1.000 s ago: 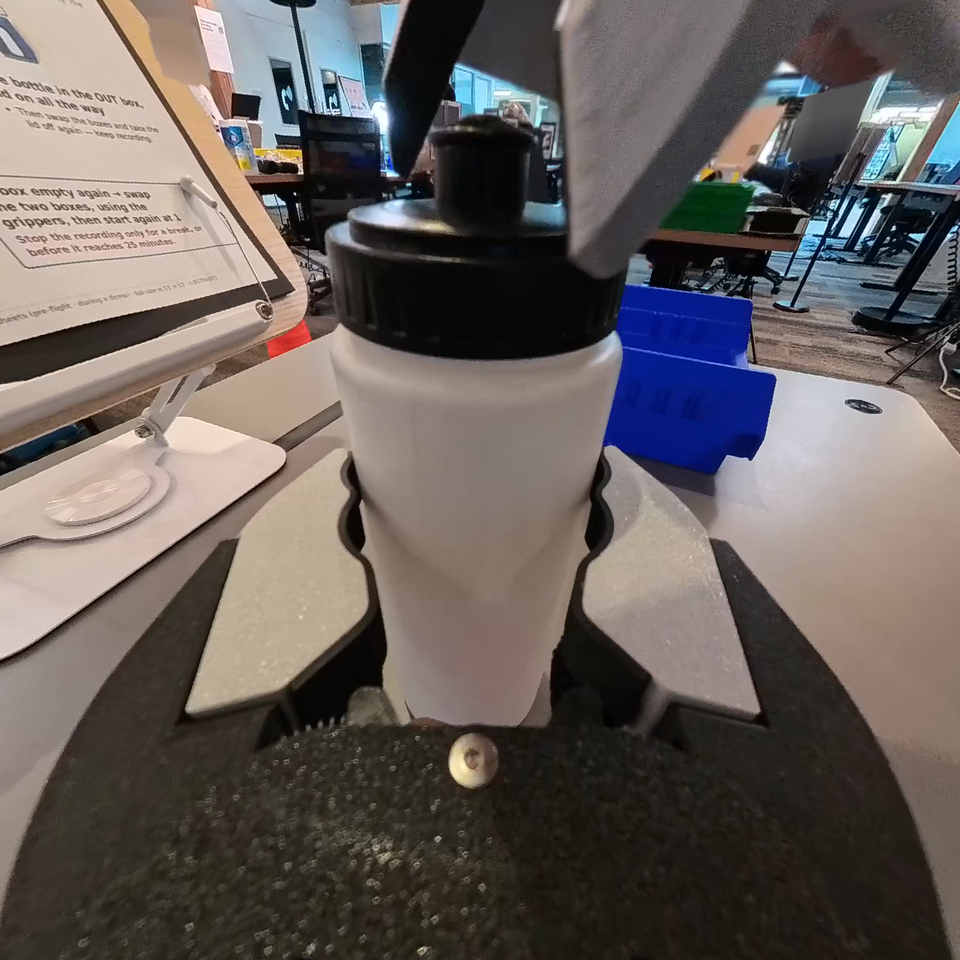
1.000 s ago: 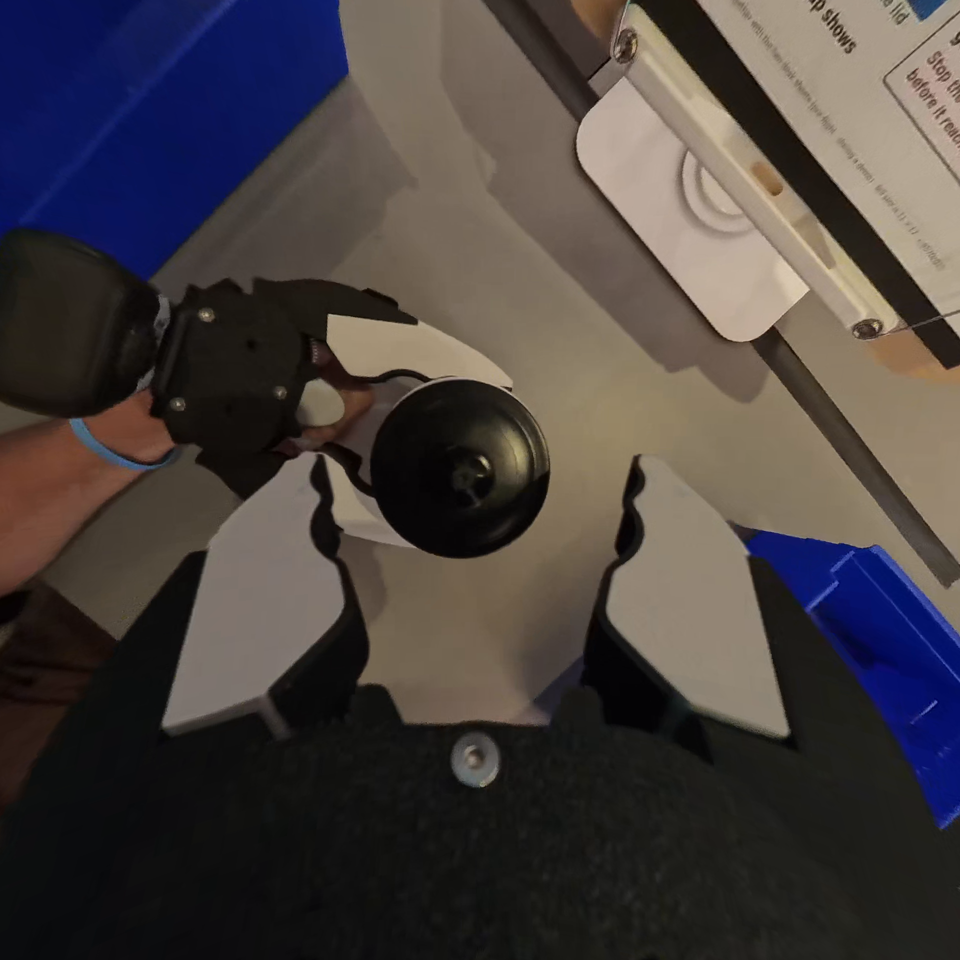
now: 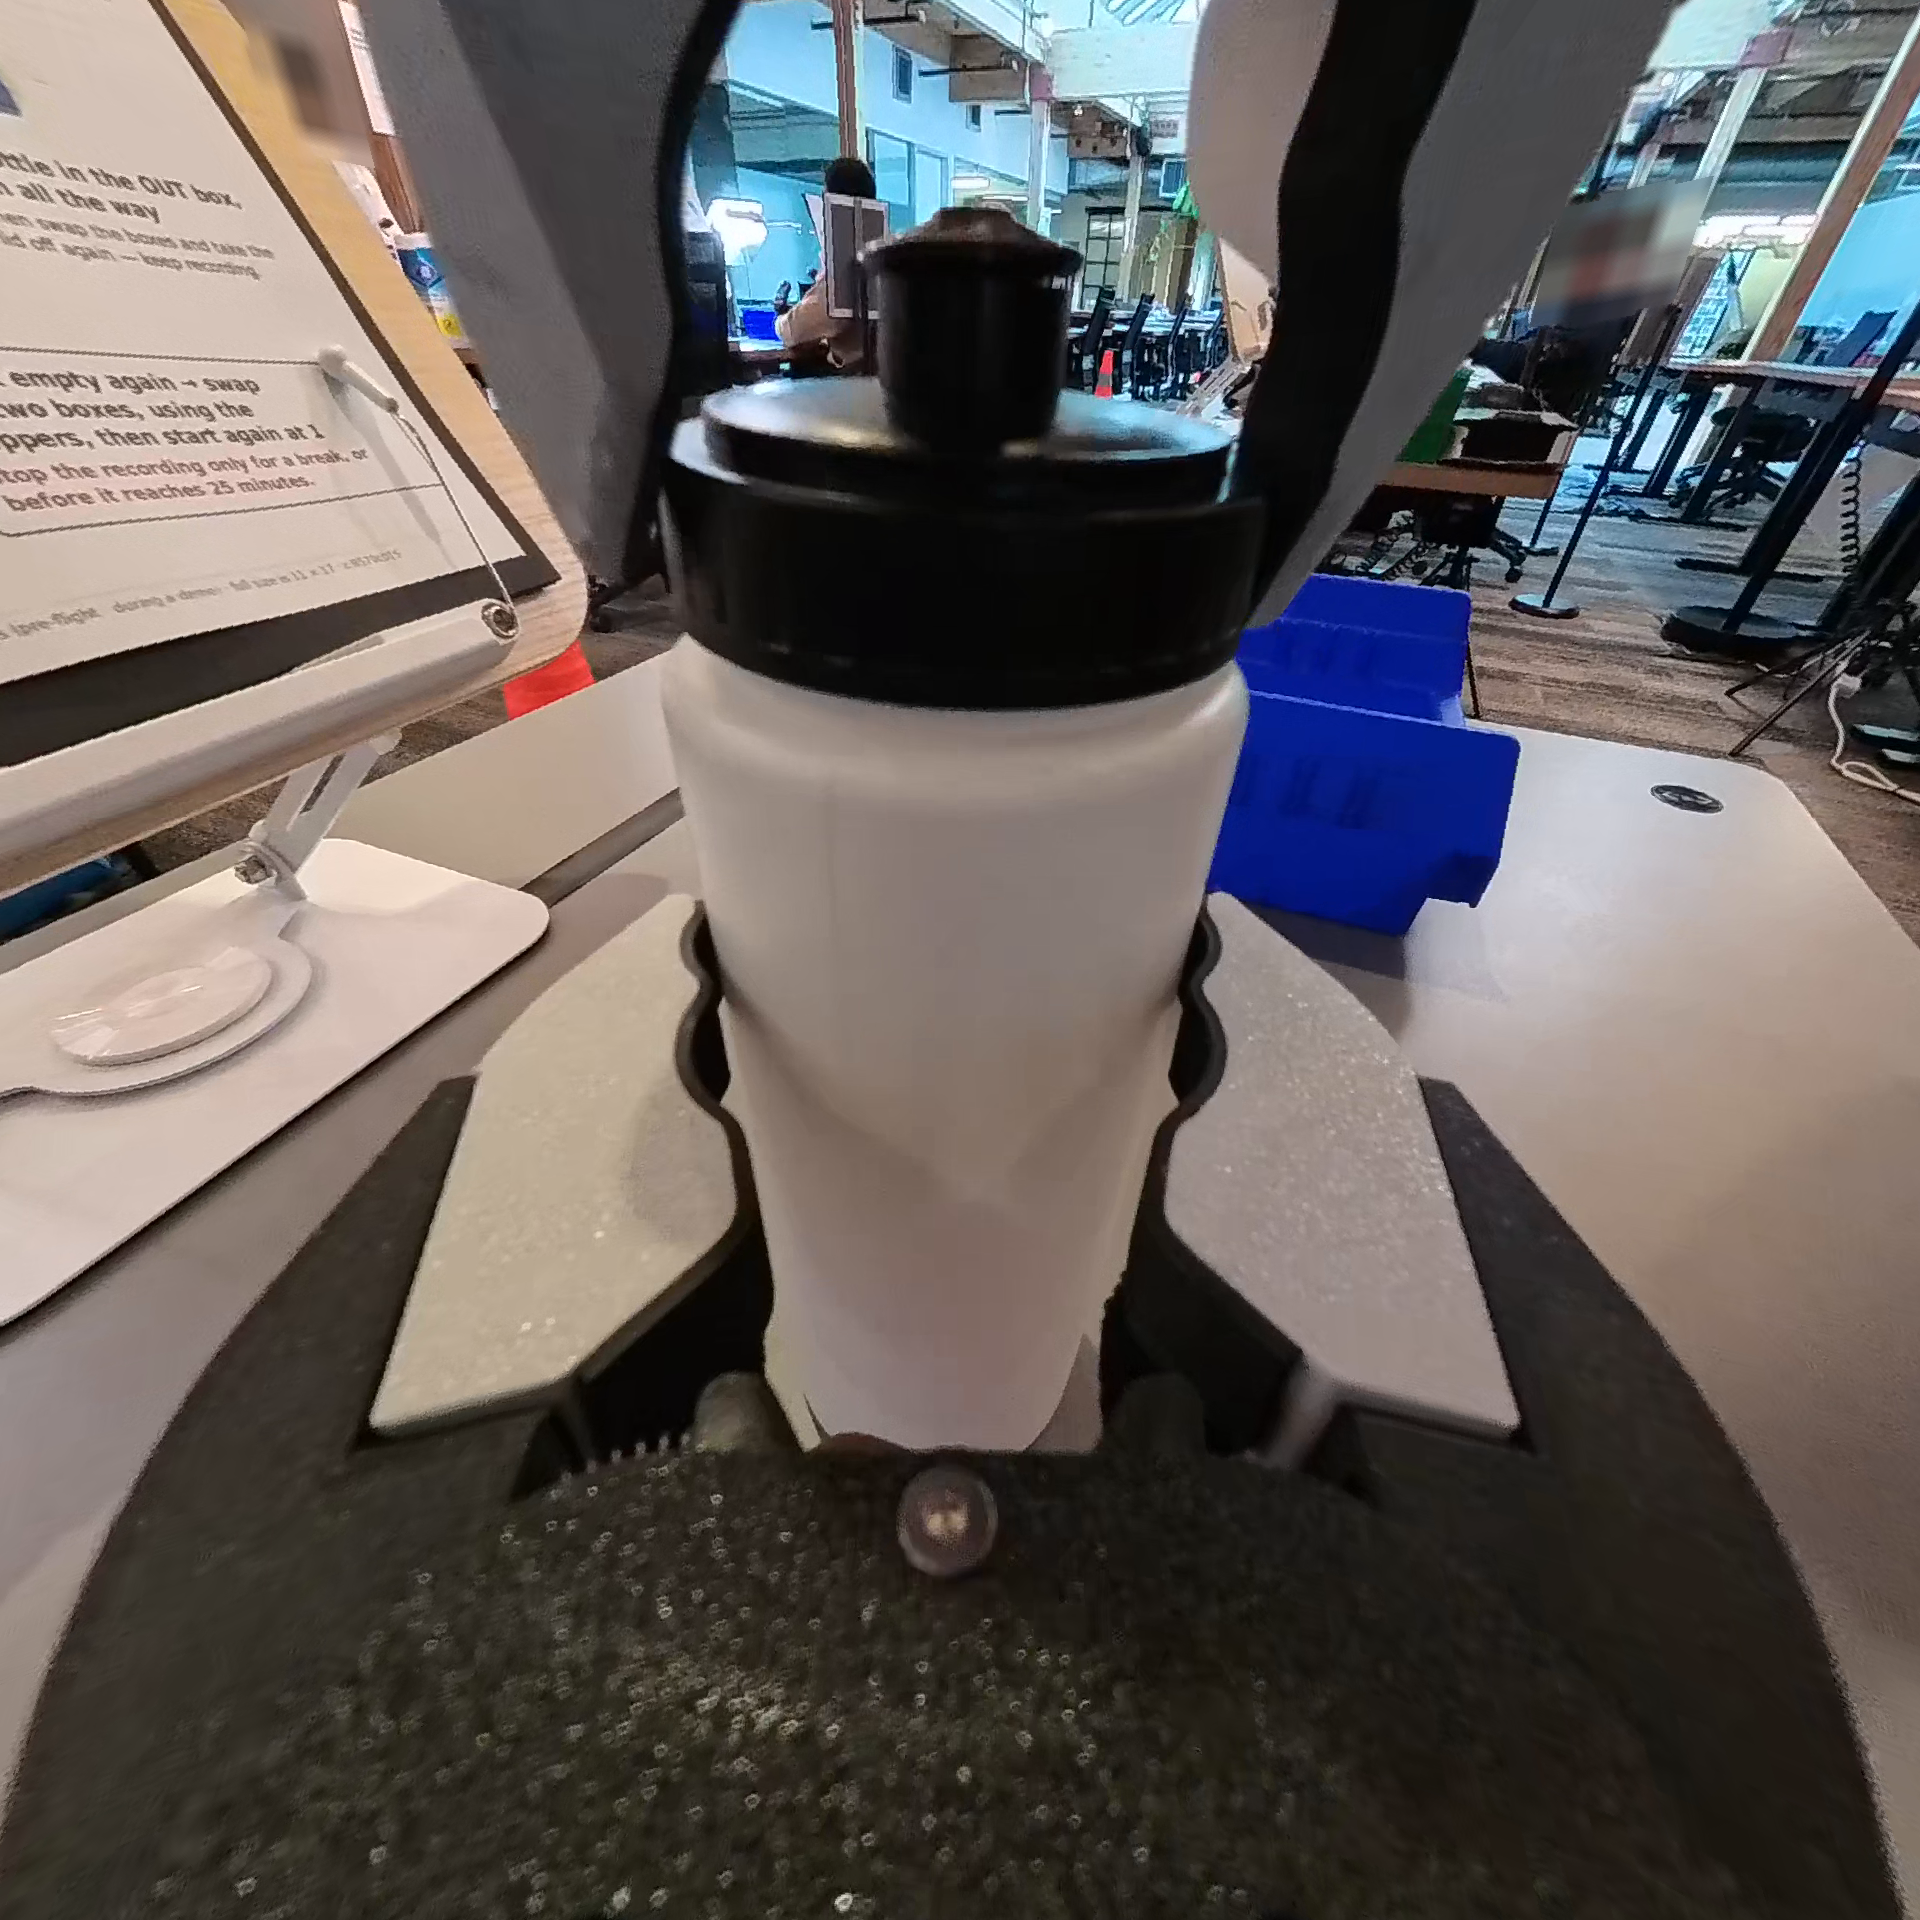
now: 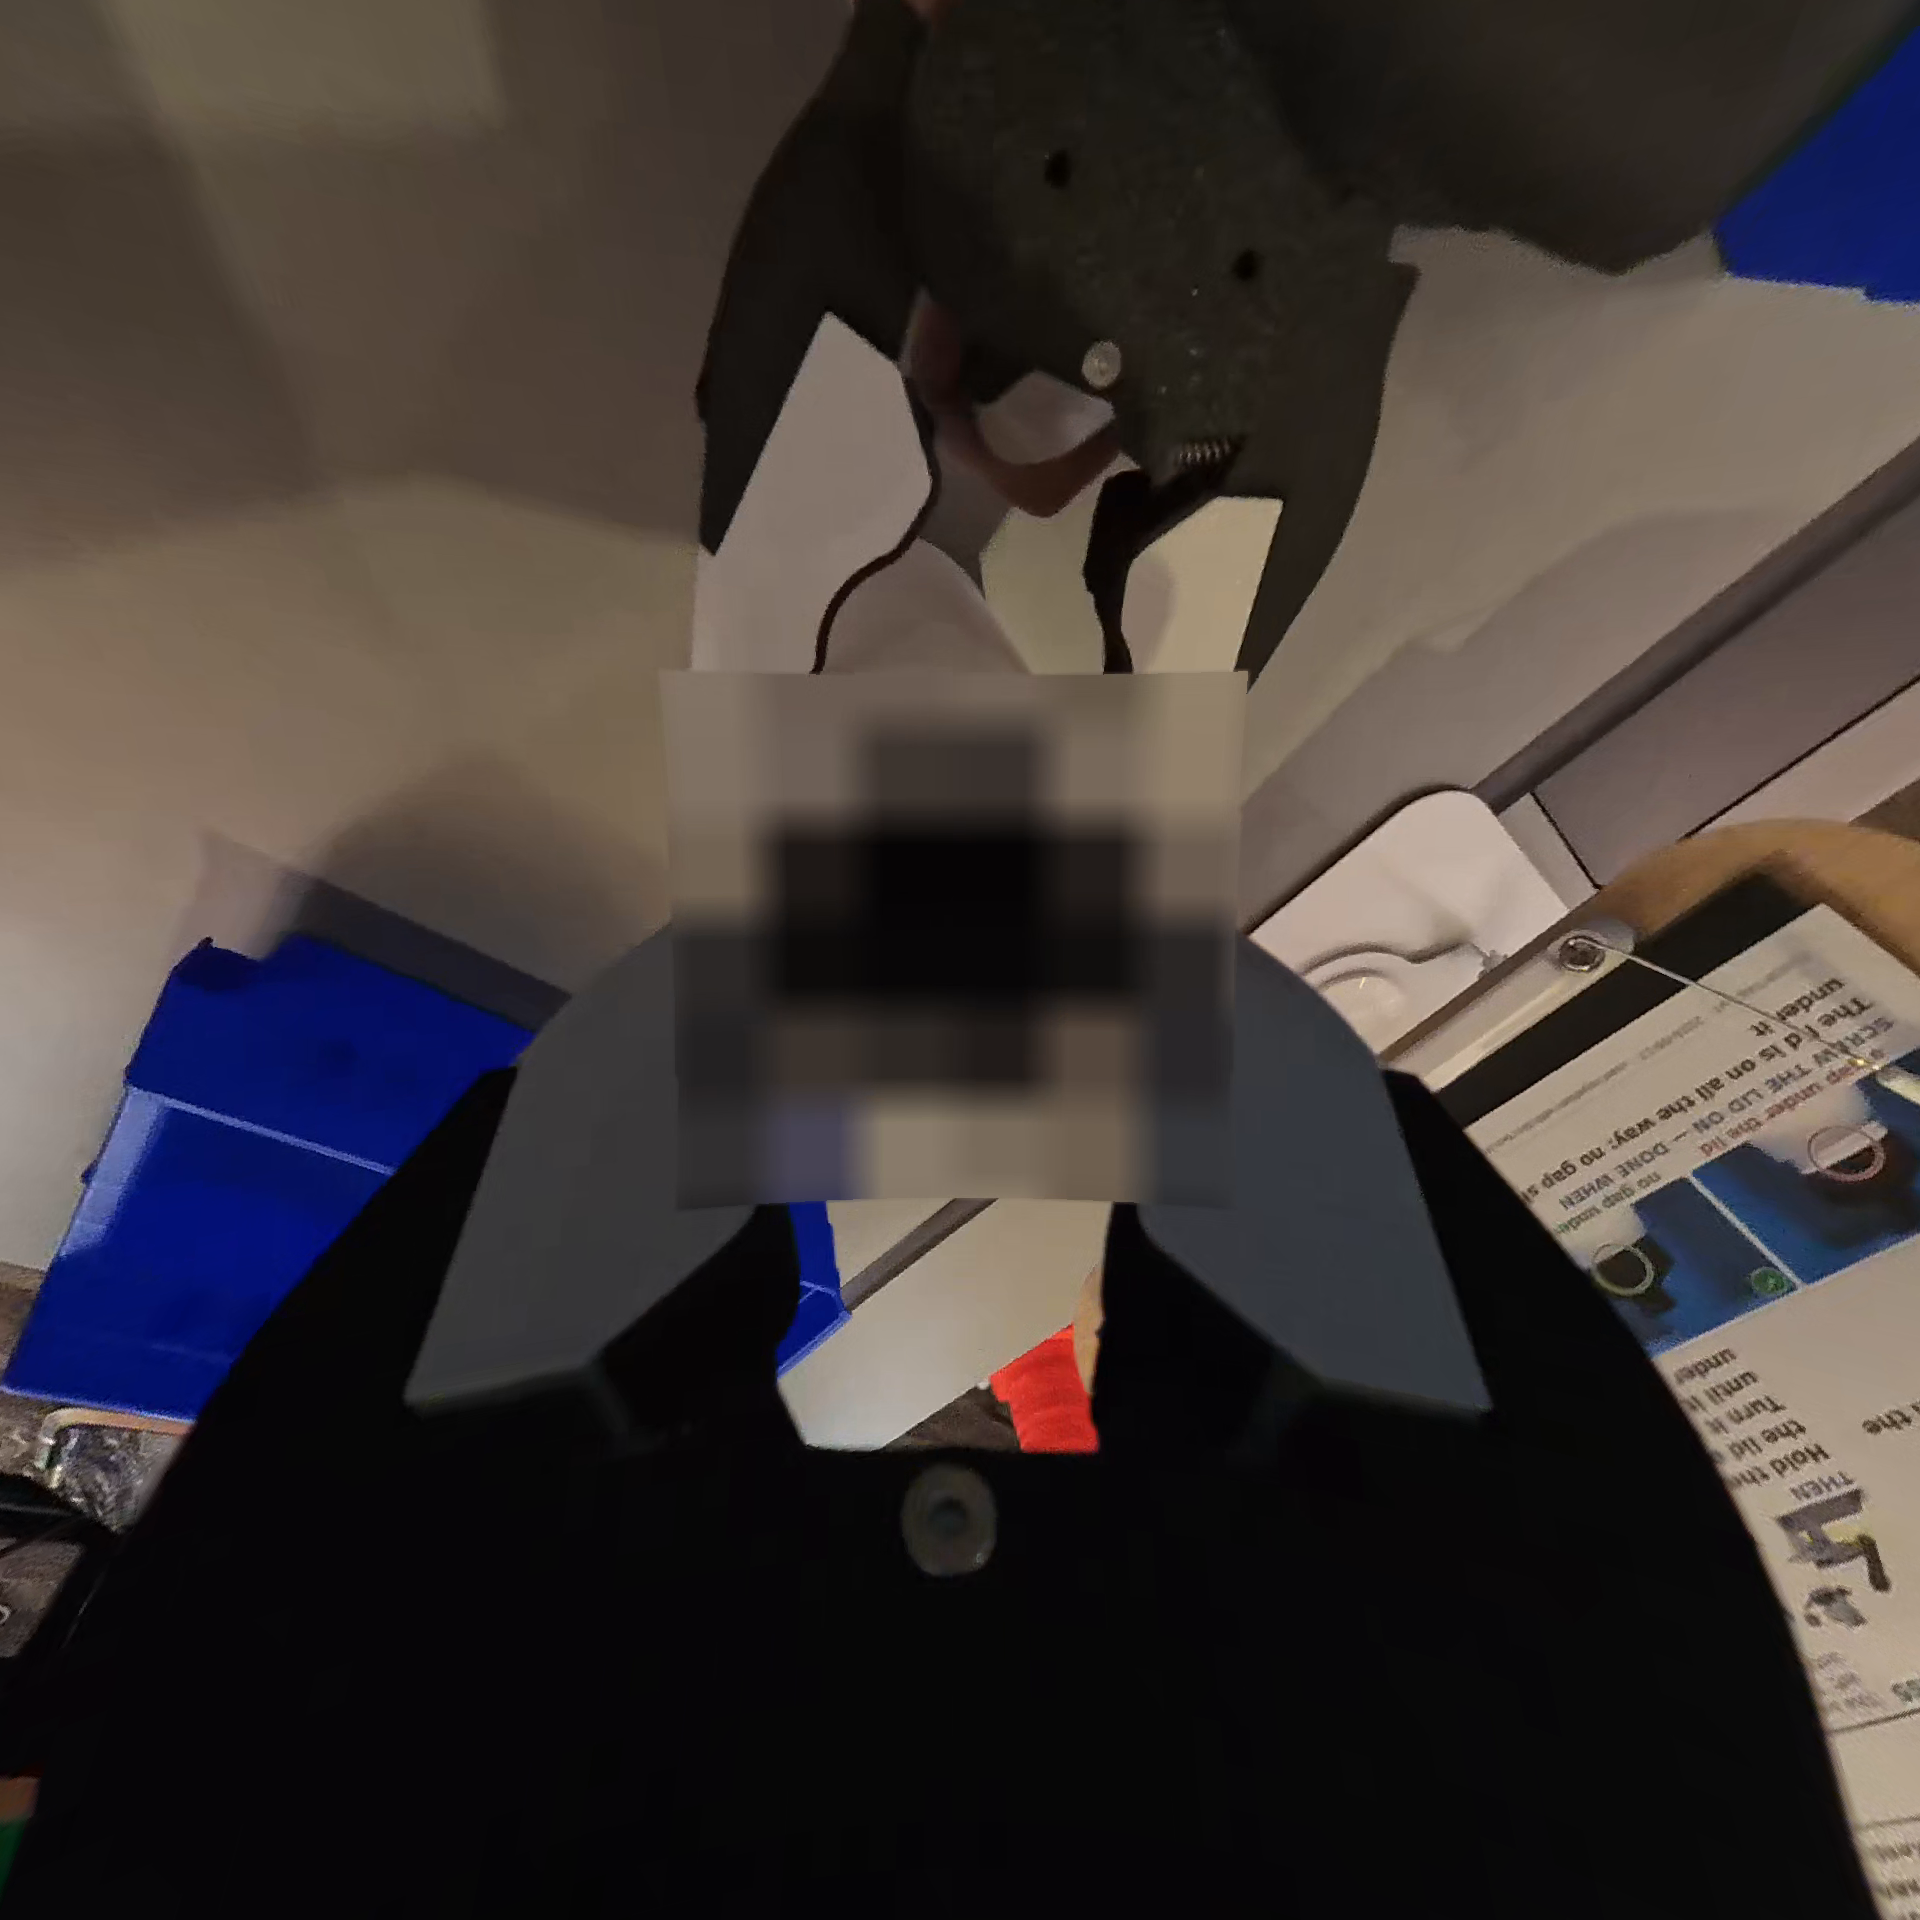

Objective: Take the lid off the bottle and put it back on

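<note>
A white bottle [image 3: 956, 883] with a black lid [image 3: 956, 582] stands upright on the grey table [image 3: 1662, 1039]. My left gripper [image 3: 951, 935] is shut on the bottle's body, with both pads pressed against its sides. My right gripper comes down from above, and its fingers [image 3: 561, 364] press against both sides of the lid, which sits on the bottle. In the right wrist view a mosaic patch hides the lid between my right gripper's [image 4: 956, 935] fingers. The left gripper [image 4: 1039, 312] shows beyond the patch.
A blue bin [image 3: 1361, 769] stands just behind the bottle to the right and also shows in the right wrist view [image 4: 260, 1143]. An instruction board [image 3: 208, 364] on a white stand [image 3: 260, 956] is at the left. An office with desks lies beyond the table's edge.
My right gripper has come down over the lid, turned, and narrowed its jaws from wide open onto the lid's sides. My left gripper has kept its hold on the bottle.
</note>
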Available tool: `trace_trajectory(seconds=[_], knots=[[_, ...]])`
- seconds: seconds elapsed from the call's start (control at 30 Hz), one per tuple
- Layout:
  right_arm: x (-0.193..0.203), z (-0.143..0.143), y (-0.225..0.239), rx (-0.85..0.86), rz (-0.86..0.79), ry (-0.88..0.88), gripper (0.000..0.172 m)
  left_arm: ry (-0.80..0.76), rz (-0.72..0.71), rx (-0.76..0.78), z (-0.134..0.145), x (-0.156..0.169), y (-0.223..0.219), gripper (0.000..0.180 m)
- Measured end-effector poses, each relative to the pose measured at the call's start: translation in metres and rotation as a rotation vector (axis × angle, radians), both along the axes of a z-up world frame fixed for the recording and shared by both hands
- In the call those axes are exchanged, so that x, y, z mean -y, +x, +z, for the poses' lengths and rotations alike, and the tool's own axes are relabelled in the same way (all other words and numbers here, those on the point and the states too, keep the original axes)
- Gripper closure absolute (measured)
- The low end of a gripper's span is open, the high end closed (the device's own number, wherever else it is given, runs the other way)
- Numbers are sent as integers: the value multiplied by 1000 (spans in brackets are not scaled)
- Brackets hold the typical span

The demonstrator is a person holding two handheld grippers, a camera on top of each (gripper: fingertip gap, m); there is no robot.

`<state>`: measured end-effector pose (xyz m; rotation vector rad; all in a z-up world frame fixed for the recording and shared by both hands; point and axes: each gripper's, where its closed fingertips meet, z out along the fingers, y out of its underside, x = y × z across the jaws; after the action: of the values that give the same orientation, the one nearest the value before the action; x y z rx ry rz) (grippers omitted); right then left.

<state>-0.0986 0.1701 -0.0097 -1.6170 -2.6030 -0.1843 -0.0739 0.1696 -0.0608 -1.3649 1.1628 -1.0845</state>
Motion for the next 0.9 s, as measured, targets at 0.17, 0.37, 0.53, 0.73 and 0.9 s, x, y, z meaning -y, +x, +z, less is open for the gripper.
trace_trajectory(seconds=[0.17,0.37,0.53,0.73,0.9], knots=[[2,8,-9,-148,-93,-6,100,-2,-2,-6,0,1,0,96],[-17,43,-19,-497,-659,25,55,-1,7,-7,0,1,-1,96],[-28,41,-5,-671,-1188,-13,46,-18,2,7,0,-1,0,97],[-17,8,18,-421,-1415,82,38,-21,6,14,0,-2,0,97],[-3,-4,5,-321,-1407,13,97,-20,9,15,0,-1,-1,97]])
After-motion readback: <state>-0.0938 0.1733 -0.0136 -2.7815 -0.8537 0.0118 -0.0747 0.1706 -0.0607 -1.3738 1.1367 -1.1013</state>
